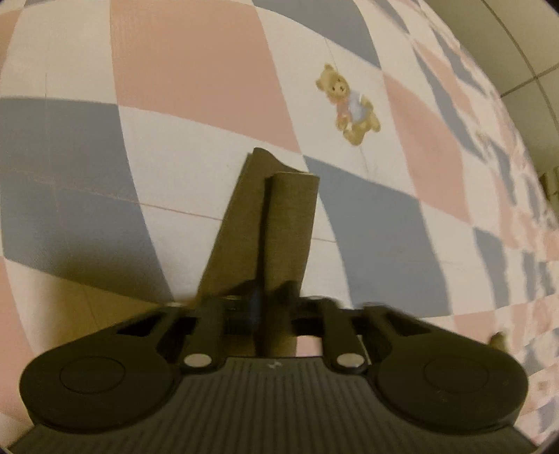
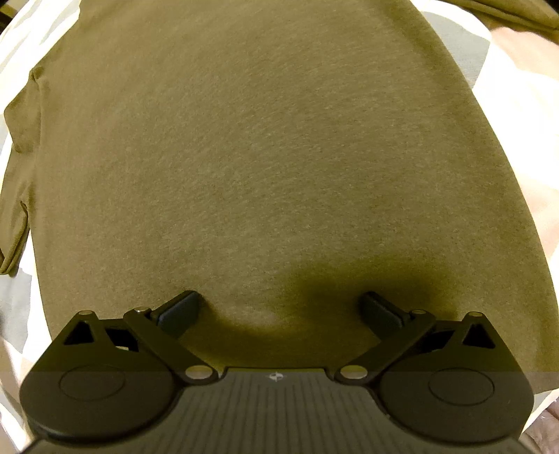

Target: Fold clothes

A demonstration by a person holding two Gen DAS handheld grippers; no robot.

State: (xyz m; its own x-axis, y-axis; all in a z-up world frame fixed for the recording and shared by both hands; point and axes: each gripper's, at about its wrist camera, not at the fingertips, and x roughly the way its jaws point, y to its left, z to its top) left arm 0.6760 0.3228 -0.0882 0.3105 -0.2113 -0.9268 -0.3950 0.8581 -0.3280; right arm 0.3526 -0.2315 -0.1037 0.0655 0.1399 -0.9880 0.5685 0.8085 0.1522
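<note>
The olive-green knit garment (image 2: 265,157) lies spread flat and fills nearly the whole right wrist view, its smooth cloth running from the top edge down to the claw, with a short sleeve (image 2: 17,167) bunched at its left side and a further fold of the same green cloth (image 2: 517,14) in the top right corner. Under it lies a checked bed sheet of pink, grey-blue and white squares (image 1: 195,66), which covers most of the left wrist view and shows only as pale patches round the garment's edges in the right one. The right claw (image 2: 279,310) points down at the garment with its two dark pads spread wide apart; nothing lies between them, and whether the tips touch the cloth cannot be told. The left claw (image 1: 267,209) is pressed together over the sheet, pinching a strip of the same olive-green cloth (image 1: 293,223) that wraps its fingers from base to tip. A small printed teddy bear in a blue top (image 1: 349,104) sits on a white square of the sheet beyond the left claw's tips, well apart from it.
</note>
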